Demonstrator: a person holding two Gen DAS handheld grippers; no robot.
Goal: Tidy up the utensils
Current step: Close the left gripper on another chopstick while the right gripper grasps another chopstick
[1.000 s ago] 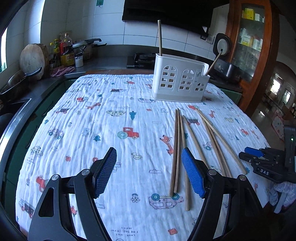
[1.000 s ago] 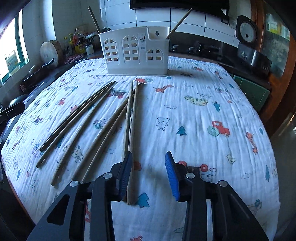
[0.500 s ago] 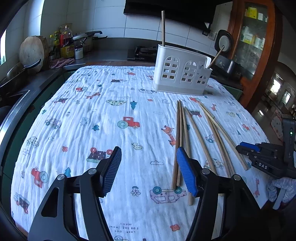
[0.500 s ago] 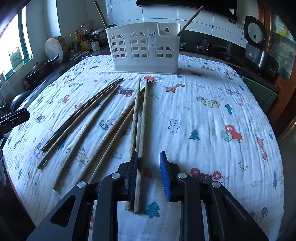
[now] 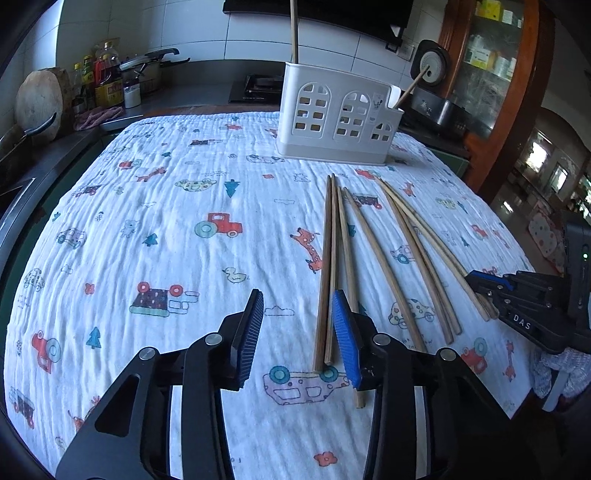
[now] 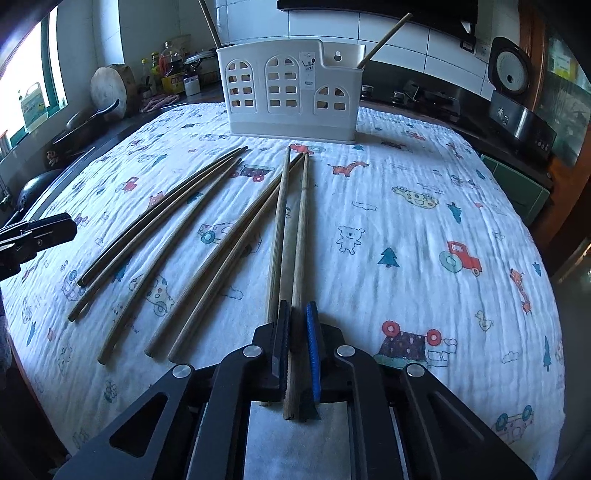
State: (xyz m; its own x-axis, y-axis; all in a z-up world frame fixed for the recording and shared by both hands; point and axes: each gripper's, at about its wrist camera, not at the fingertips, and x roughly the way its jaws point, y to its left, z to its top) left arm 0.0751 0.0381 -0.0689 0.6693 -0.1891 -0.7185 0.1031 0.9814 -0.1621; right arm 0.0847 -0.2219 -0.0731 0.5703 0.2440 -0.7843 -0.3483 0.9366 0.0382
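Your right gripper [image 6: 297, 347] is squeezed tight on one chopstick [image 6: 300, 236]. You see it low in the middle of the right wrist view. The stick sits between the two blue pads and its thick end pokes out behind them. Its thin end points up the picture toward the white holder [image 6: 291, 92].

Another stick [image 6: 277, 236] lies just left of the held one, outside the pads. More chopsticks [image 6: 177, 236] fan out to the left on the cloth. Your left gripper shows as a dark shape at the left edge of this view.

Your left gripper [image 5: 297, 332] is low in the middle of the left wrist view. Its jaws are closing, but there is a gap between the pads and only cloth [image 5: 166, 221] shows in that gap. Two sticks lying side by side [image 5: 327, 266] are just left of its right pad [image 5: 345, 343], inside the gap on that side. A third stick [image 5: 347, 258] runs under that pad and pokes out below it.

More sticks [image 5: 417, 251] lie spread out to the right. Your right gripper [image 5: 480, 291] shows at the right edge of this view, closed on the near end of one of them.

The white holder [image 5: 332, 122] stands at the top middle of the left view, at the far end of the cloth. It has little window holes. One stick [image 5: 294, 33] stands straight up in its left part, and one [image 5: 412, 88] leans out of its right part.

The cloth is white with small cars, trees and animals on it. Behind it are a dark counter, bottles [image 5: 107, 81] and a round wooden board [image 5: 40, 99] in the upper left
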